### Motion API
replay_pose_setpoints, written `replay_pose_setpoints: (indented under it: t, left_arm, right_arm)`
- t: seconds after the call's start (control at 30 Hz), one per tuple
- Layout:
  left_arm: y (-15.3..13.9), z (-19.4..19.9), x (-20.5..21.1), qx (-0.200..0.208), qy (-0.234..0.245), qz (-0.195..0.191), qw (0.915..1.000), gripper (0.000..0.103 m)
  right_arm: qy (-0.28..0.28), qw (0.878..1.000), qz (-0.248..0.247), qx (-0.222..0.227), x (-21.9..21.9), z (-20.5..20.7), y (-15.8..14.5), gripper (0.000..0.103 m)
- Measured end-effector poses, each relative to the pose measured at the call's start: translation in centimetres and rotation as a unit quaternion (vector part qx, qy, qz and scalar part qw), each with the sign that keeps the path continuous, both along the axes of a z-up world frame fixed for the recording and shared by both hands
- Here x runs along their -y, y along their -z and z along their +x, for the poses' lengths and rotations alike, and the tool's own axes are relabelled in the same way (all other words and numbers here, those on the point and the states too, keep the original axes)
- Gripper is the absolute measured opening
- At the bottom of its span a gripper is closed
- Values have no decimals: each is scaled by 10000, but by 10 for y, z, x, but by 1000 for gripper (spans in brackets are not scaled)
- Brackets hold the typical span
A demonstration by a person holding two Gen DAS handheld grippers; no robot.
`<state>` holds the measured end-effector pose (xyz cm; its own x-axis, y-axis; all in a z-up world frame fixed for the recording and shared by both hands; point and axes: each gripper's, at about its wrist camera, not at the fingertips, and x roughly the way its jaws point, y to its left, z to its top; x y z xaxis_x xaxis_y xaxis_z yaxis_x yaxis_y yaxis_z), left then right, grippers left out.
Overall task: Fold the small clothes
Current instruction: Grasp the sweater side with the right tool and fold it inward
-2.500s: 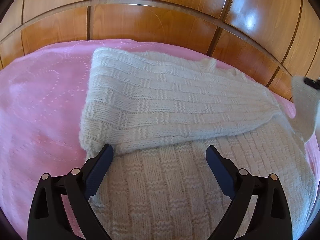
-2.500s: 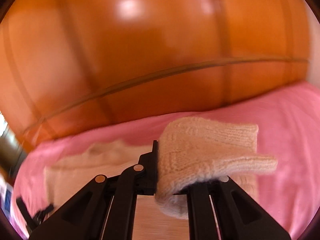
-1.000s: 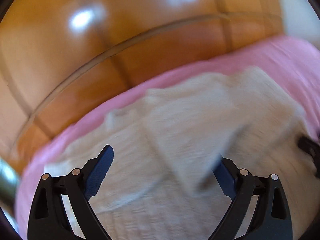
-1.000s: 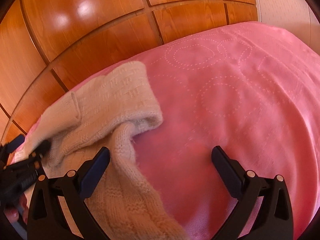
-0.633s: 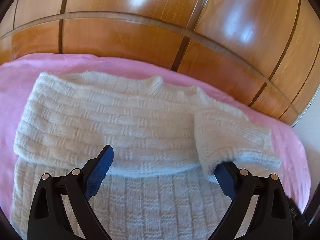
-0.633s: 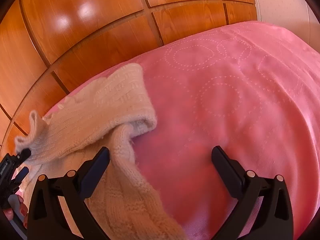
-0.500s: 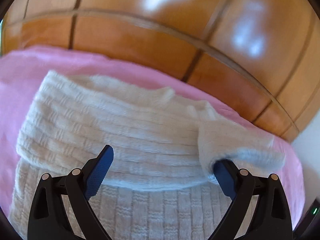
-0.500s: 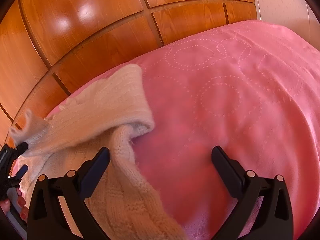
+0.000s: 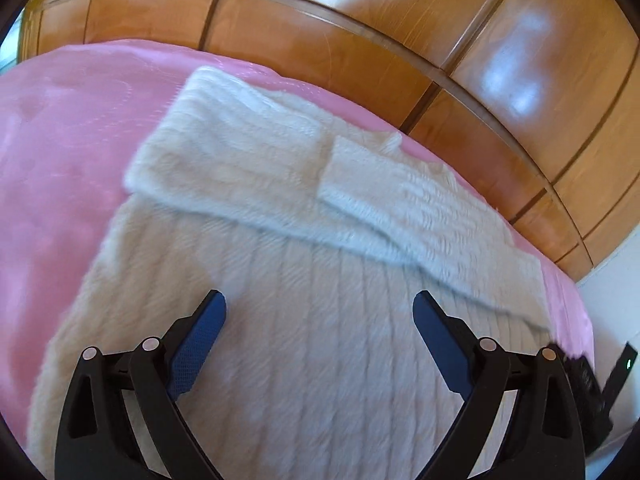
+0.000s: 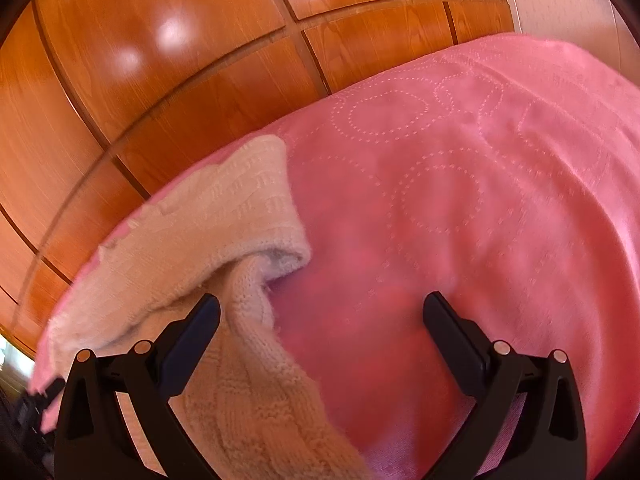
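Note:
A cream knitted sweater (image 9: 304,320) lies flat on a pink bedspread (image 9: 60,168). Both of its sleeves (image 9: 248,168) are folded across the chest, and the right sleeve's cuff overlaps the left one. My left gripper (image 9: 319,312) hovers open over the sweater's lower body, holding nothing. In the right wrist view the sweater's right shoulder (image 10: 216,232) and side edge sit at the left. My right gripper (image 10: 322,314) is open there, its left finger over the sweater's edge and its right finger over bare bedspread (image 10: 460,200).
Glossy wooden panelling (image 9: 360,40) runs along the far side of the bed, and it fills the top left of the right wrist view (image 10: 160,60). A white wall (image 10: 568,0) shows at the top right. The other gripper's black tip (image 9: 592,388) shows at the left view's lower right.
The right gripper let go of the sleeve it held 2.5 s ago. The left gripper carried that sleeve's cuff across the chest and released it; its view has since swung left over the body.

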<state>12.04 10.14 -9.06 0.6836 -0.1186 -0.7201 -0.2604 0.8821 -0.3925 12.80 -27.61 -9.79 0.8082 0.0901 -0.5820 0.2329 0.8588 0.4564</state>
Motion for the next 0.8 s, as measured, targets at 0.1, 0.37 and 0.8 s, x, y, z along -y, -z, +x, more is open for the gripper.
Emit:
replay_pose_setpoints:
  t: [0.1, 0.37, 0.8]
  left_arm:
    - [-5, -22, -12, -27, 20, 235, 9997, 94]
    - [-7, -92, -63, -219, 196, 725, 9969, 94]
    - [-2, -169, -78, 67, 994, -450, 9940, 70]
  right_arm:
    - [-146, 9980, 568, 232, 13, -10, -1, 101]
    - [-1302, 9864, 949, 316, 24, -66, -13, 78]
    - [-2176, 9619, 1657, -12, 24, -141, 19, 52]
